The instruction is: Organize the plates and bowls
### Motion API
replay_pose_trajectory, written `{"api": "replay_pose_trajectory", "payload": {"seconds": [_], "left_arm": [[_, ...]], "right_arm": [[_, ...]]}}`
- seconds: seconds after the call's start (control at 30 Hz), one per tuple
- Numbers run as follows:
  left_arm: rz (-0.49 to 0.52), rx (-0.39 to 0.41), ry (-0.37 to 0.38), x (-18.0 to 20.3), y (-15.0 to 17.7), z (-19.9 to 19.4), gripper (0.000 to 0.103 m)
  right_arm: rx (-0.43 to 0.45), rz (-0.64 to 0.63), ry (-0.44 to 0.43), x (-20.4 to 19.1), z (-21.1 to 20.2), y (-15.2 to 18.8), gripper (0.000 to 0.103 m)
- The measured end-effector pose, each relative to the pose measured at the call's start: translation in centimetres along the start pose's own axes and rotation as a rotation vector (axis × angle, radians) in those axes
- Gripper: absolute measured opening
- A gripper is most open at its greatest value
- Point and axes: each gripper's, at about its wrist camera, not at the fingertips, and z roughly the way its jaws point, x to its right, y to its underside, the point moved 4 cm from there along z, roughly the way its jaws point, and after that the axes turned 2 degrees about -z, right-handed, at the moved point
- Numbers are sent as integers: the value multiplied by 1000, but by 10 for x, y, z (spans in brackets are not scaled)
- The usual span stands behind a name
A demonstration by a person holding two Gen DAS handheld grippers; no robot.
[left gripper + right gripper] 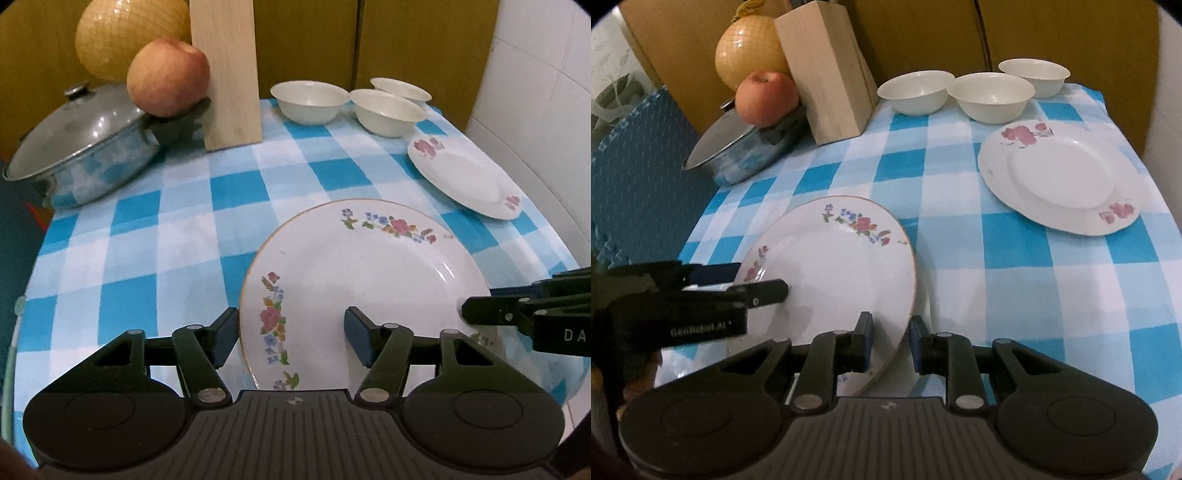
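A white plate with mixed flowers (pixel 354 280) (pixel 834 269) is tilted above the checked cloth. My left gripper (pixel 291 338) is open, its fingers straddling the plate's left rim. My right gripper (pixel 890 341) straddles the plate's right rim with a narrow gap; its fingers (pixel 480 312) also show at the right of the left wrist view. A second white plate with red flowers (pixel 467 177) (pixel 1060 173) lies flat at the right. Three white bowls (pixel 310 101) (pixel 991 96) stand in a row at the back.
A steel pot with a glass lid (pixel 81 147) (pixel 738 147) stands at the back left, an apple (pixel 168 83) (pixel 766 98) on its handle. A wooden block (pixel 229 74) (pixel 831 74) and a yellow melon (pixel 122 33) stand behind. Cardboard lines the back; a white wall (pixel 546 92) is at the right.
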Motion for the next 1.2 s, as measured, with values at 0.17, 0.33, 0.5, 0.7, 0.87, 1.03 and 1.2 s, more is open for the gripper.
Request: {"api": "replay_pose_trajectory", "payload": {"seconds": [0.17, 0.33, 0.5, 0.7, 0.87, 1.03, 1.2], "left_arm": [[-9, 30, 15, -1, 0, -16, 69], [-25, 88, -4, -1, -10, -25, 71], [-34, 78, 14, 4, -20, -17, 71], [-36, 68, 70, 24, -42, -3, 76], [-71, 18, 125, 42, -67, 20, 83], [-43, 21, 106, 70, -96, 50, 82], [-37, 11, 93, 95, -122, 84, 82]], "right_arm": [[-12, -20, 15, 3, -13, 16, 21], [66, -14, 50, 11, -26, 8, 31], [136, 76, 148, 42, -31, -7, 31], [184, 138, 259, 78, -33, -34, 32], [206, 140, 358, 112, -30, -57, 34], [167, 239, 361, 159, -16, -74, 34], [145, 271, 360, 183, -1, -78, 34]]}}
